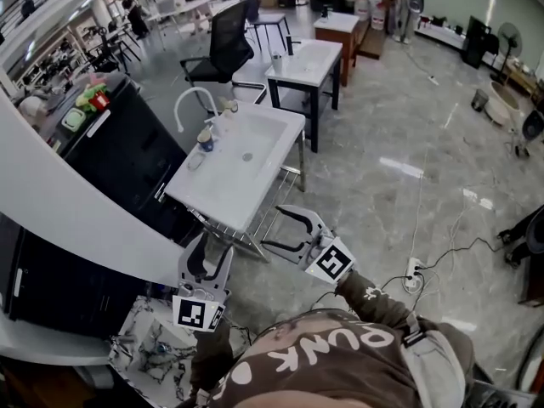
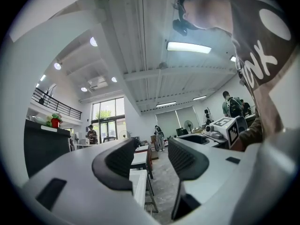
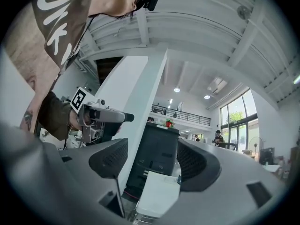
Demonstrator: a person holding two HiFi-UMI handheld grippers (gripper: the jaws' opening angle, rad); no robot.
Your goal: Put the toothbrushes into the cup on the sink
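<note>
While the cup (image 1: 206,140) is standing on the sink (image 1: 259,177), on the flat rim along the edge that carries the tap (image 1: 189,100), the task is looking barely begun. The cup is showing too small to tell whether any toothbrush is standing in it, and a pale little thing (image 1: 195,161) is lying on the same rim just beside the cup, possibly a brush, though I am not making it out for sure. Both grippers are hanging well apart from the sink, off its near corner. The left gripper (image 1: 212,250) is holding its jaws spread with nothing between the ribbed pads, and the right gripper (image 1: 275,228) is gaping just as wide and empty. So the walk up to the sink, the picking up and the dropping into the cup are all seeming to be left. As for writing, the person's brown shirt (image 1: 340,351) is showing big white letters that seem to be spelling PUNK; nothing else is reading clearly.
</note>
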